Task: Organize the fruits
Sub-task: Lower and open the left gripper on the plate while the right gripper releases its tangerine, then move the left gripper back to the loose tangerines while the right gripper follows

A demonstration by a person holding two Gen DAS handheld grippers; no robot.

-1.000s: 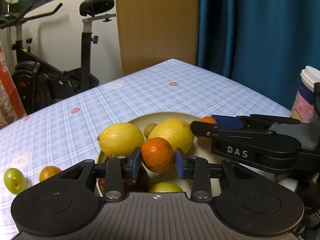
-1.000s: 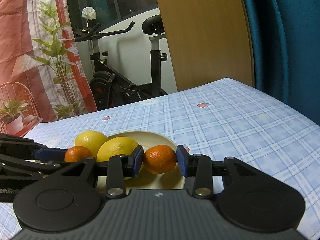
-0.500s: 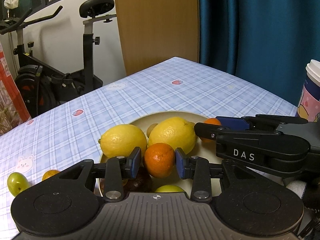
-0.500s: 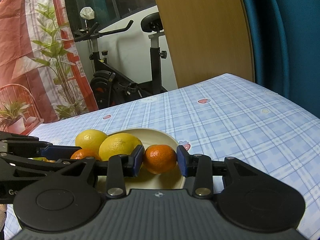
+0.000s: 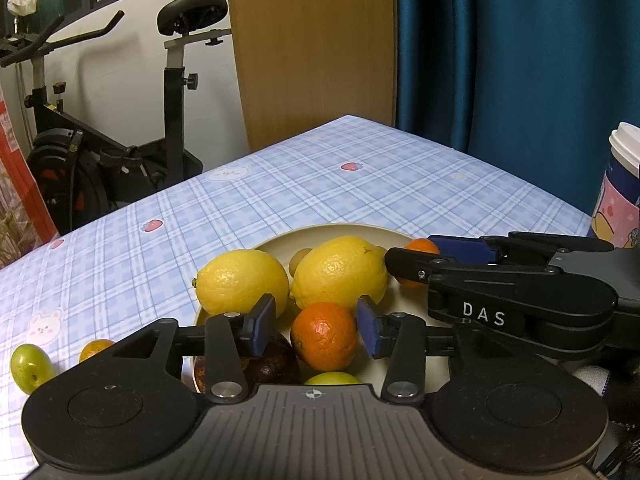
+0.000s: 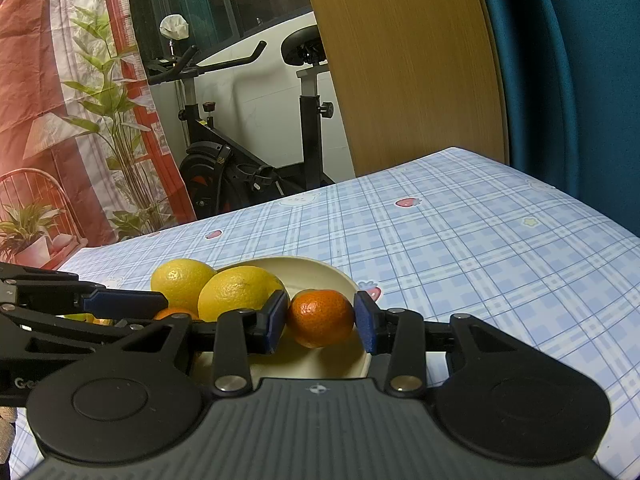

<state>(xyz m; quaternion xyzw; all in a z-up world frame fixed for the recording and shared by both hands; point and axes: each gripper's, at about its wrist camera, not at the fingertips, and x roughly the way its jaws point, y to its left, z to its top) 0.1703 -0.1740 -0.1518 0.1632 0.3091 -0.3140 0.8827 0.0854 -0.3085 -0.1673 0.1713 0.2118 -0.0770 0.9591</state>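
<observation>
Left hand-held gripper [image 5: 316,330] hangs over the near side of the cream plate [image 5: 320,232]. Its blue pads stand apart, a gap showing on both sides of the orange mandarin [image 5: 324,336] between them; the fruit rests on the pile, not clamped. A second earlier the pads pressed that mandarin; they are wider now.

Right hand-held gripper [image 6: 320,320] sits at the plate's right edge with a smaller mandarin [image 6: 320,317] between its pads. The right pad looks to be touching the skin and only a sliver of gap shows at the left pad. Whether the grip is firm, I cannot tell. Spacing matches the earlier frames.

Only the left wrist view shows the near fruit: a dark brown fruit [image 5: 272,362] under the left pad, a green fruit top [image 5: 334,378] at the camera body, a small brown fruit [image 5: 300,260] behind the two lemons [image 5: 242,282], and off the plate on the checked desk [image 5: 360,184], a green grape-like fruit [image 5: 28,366] beside a small orange one [image 5: 94,349]. A lidded paper cup [image 5: 620,196] stands at far right.

Only the right wrist view shows the plant-print curtain [image 6: 80,80] at left. Both views show the exercise bike [image 6: 248,152] beyond the desk and each other's gripper crossing the plate.
</observation>
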